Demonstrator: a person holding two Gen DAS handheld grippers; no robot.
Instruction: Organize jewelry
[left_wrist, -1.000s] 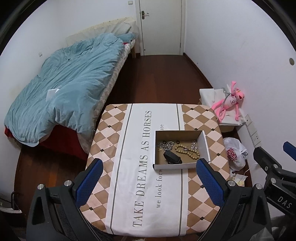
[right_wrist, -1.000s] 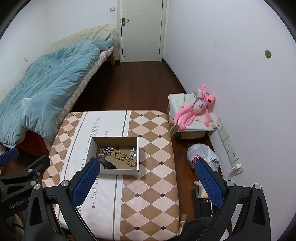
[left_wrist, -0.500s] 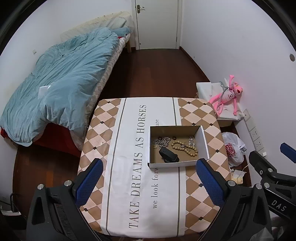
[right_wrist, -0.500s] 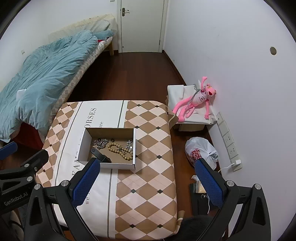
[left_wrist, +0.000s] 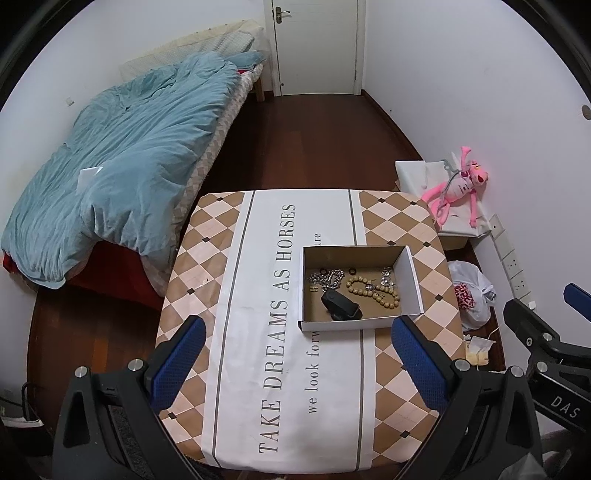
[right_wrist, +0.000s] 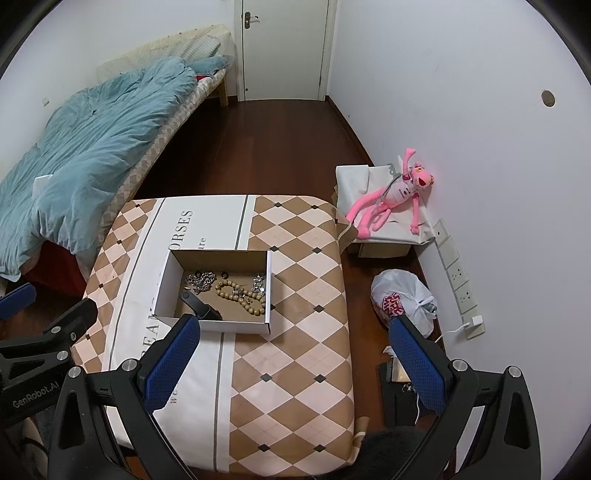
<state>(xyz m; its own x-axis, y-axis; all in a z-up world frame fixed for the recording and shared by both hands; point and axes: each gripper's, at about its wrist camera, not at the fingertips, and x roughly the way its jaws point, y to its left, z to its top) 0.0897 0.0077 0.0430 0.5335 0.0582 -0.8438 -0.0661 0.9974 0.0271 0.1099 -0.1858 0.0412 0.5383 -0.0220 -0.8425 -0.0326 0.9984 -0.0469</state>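
Observation:
A shallow cardboard box sits on the checkered table. Inside it lie a wooden bead bracelet, silver chains, small rings and a black watch-like band. My left gripper is open and empty, held high above the table's near side. My right gripper is open and empty, held high above the table's right part. Each gripper shows at the edge of the other's view.
The table has a cloth printed "TAKE DREAMS AS HORSES". A bed with a blue duvet is to the left. A pink plush toy lies on a white box by the right wall. A plastic bag lies on the floor.
Both grippers have pulled back and risen slightly, so the table and box look smaller and farther. The jaws stay open. Nothing in the box has moved.

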